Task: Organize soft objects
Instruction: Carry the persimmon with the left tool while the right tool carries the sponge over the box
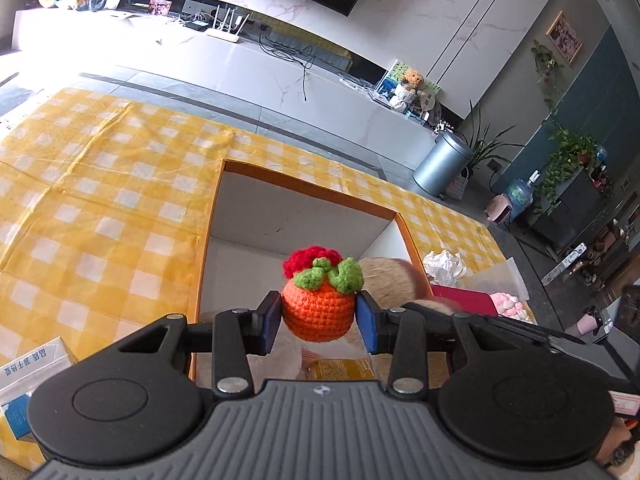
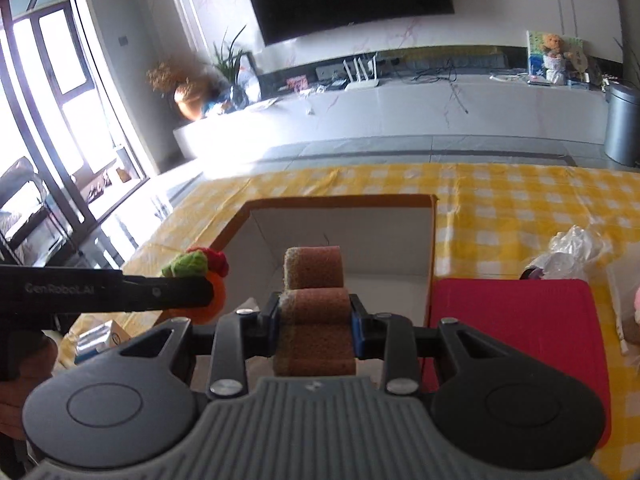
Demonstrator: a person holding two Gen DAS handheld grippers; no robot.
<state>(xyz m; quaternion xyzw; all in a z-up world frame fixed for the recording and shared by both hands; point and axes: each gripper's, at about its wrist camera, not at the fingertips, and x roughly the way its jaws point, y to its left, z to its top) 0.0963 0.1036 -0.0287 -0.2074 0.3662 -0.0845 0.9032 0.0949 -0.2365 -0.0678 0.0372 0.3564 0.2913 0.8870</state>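
Note:
My left gripper [image 1: 319, 318] is shut on an orange crocheted fruit [image 1: 318, 314] with green leaves and a red top, held over the near part of an open orange-rimmed box [image 1: 308, 188] with white walls. My right gripper [image 2: 315, 316] is shut on a brown ridged plush toy [image 2: 314, 300], also held over the box [image 2: 340, 200]. In the right wrist view the left gripper [image 2: 192, 294] reaches in from the left with the crocheted fruit [image 2: 196, 264]. In the left wrist view the brown plush [image 1: 390, 280] shows blurred just right of the fruit.
The box stands on a yellow checked tablecloth [image 1: 100, 200]. A red lid [image 2: 516, 320] lies right of it, with crumpled white plastic [image 2: 576, 248] and a pink knitted item [image 1: 510, 304] beyond. A carton [image 1: 28, 376] sits at the near left.

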